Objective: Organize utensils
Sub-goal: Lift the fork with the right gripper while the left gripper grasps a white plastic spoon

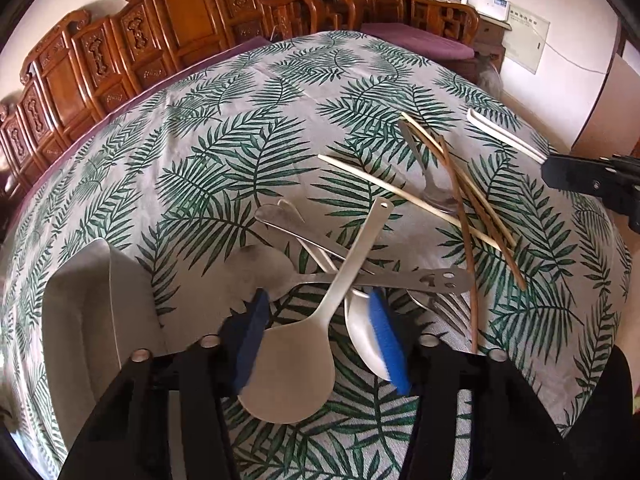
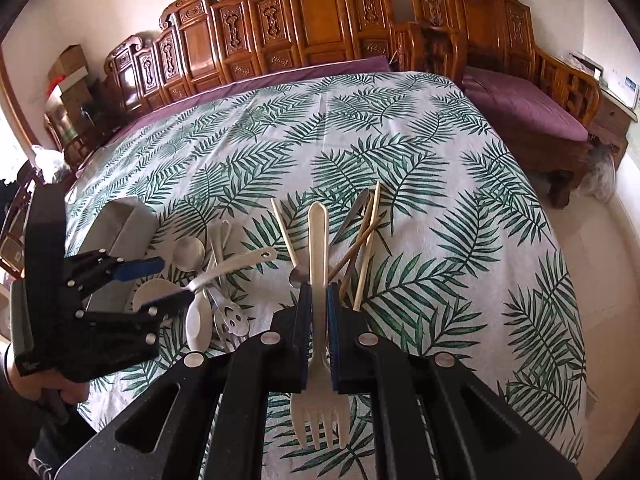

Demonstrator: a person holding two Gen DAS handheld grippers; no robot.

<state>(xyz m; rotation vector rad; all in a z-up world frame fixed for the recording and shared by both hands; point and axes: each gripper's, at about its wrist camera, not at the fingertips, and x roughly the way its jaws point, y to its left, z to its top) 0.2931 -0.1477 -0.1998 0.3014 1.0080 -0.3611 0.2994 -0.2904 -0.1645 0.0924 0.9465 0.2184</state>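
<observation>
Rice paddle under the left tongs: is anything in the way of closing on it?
Nothing blocks the rice paddle; it lies atop the pile between the left tongs. A metal spoon also sits inside the gap, against the right pad, and may be pinched too.

Left wrist view: mounted on the left hand-held gripper, angled steeply down, close over the utensil pile on the leaf-print tabletop, carved wooden bench beyond. Right wrist view: mounted on the right hand-held gripper, likewise tilted down, slightly farther back. Shared: same pile, chopsticks, tabletop, bench; each shows the other hand-held gripper at its edge.
</observation>
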